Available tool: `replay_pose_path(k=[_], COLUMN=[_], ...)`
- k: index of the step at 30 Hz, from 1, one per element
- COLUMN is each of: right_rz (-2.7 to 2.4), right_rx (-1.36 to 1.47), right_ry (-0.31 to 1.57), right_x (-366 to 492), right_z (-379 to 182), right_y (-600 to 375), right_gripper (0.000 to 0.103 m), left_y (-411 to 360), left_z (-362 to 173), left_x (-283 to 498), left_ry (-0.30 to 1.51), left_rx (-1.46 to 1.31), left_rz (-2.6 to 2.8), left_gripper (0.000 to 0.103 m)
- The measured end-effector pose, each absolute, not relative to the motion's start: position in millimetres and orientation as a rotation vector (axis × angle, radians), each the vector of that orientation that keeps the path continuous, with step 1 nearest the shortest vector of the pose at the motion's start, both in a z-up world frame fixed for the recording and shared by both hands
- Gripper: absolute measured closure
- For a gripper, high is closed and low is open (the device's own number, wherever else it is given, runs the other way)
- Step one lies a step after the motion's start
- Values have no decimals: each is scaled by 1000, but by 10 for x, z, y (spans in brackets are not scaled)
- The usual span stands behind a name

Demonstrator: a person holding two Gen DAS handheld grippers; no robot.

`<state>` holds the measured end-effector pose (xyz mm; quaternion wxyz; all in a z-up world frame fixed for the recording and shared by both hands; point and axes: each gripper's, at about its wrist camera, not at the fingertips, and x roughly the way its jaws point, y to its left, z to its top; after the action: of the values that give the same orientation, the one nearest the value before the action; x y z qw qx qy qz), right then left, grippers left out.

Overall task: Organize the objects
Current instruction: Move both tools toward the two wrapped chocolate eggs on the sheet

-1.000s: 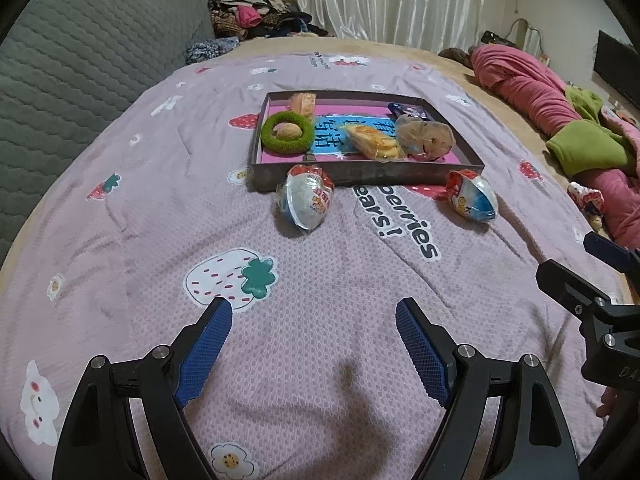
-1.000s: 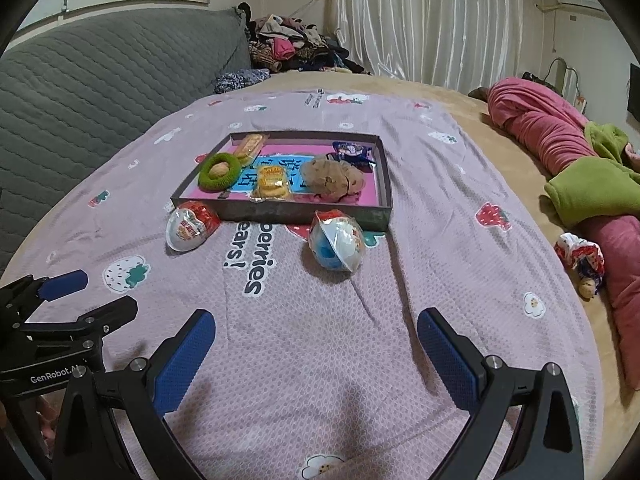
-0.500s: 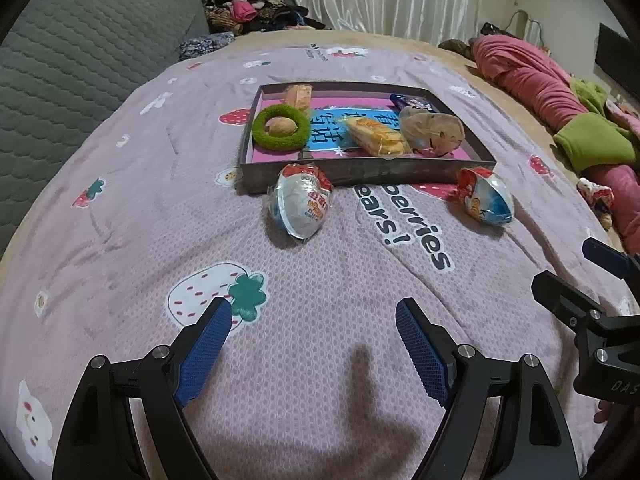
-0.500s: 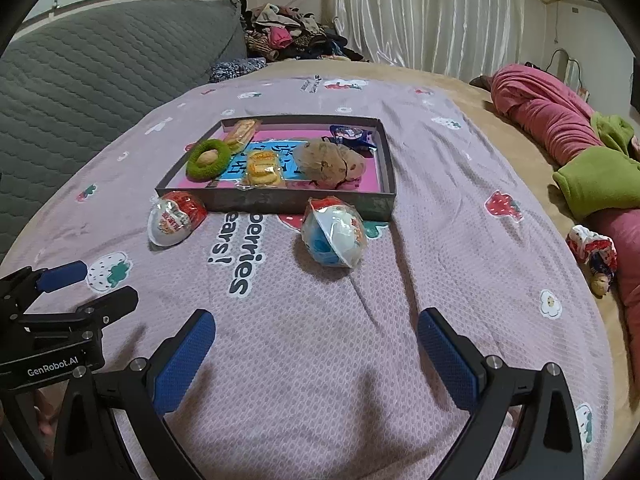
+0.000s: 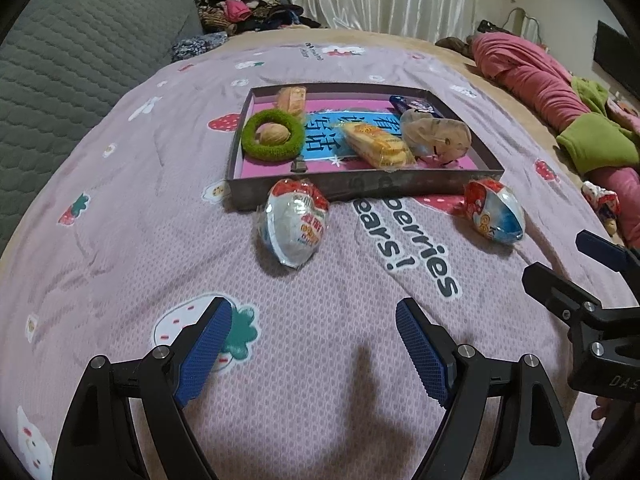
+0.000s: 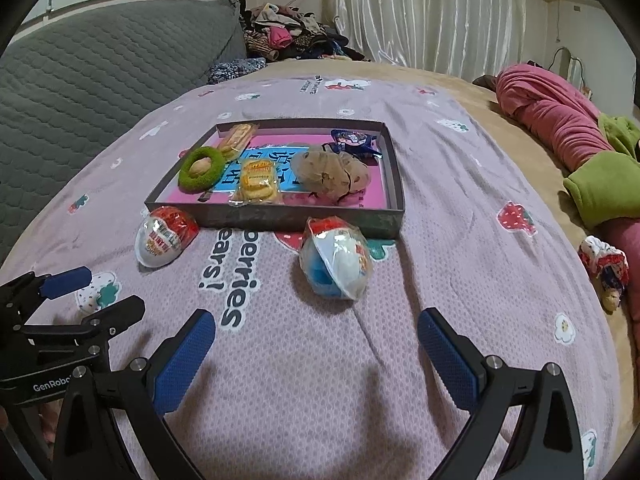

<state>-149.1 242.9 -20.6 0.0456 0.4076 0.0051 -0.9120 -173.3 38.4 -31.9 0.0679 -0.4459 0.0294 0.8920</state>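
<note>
Shallow grey cardboard tray point(image 5: 360, 190) with pink printed floor sits on the mauve strawberry-print bedspread point(image 5: 120, 240). Inside tray: fuzzy green ring point(image 5: 273, 136) holding a walnut at left end, clear-wrapped yellow biscuit pack point(image 5: 376, 144) mid, tan scrunchie-like bundle point(image 5: 436, 136) right of that. Two plastic-wrapped egg-shaped toys lie on the bedspread against the tray's near wall: red-and-white egg point(image 5: 296, 224) toward its left end, blue-and-white egg point(image 6: 336, 264) toward its right. Left gripper point(image 5: 314, 350) and right gripper point(image 6: 316, 354) both hang short of the tray, jaws wide apart, nothing between them
</note>
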Motion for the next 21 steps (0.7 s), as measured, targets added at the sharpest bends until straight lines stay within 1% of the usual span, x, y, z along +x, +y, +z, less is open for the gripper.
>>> replay_pose_path(k=[13, 21], right_rz=[-2784, -2779], right_rx=[1257, 1287], right_ry=[15, 18], right_x=[-1746, -1915], right_z=[-251, -341], right_y=[2439, 2487], right_gripper=[1, 1], left_y=[412, 397], left_z=[-369, -428], left_x=[-2065, -2246], left_ry=[102, 71], left_rx=[-1353, -1360], left_rz=[2688, 2685], left_gripper=[18, 18])
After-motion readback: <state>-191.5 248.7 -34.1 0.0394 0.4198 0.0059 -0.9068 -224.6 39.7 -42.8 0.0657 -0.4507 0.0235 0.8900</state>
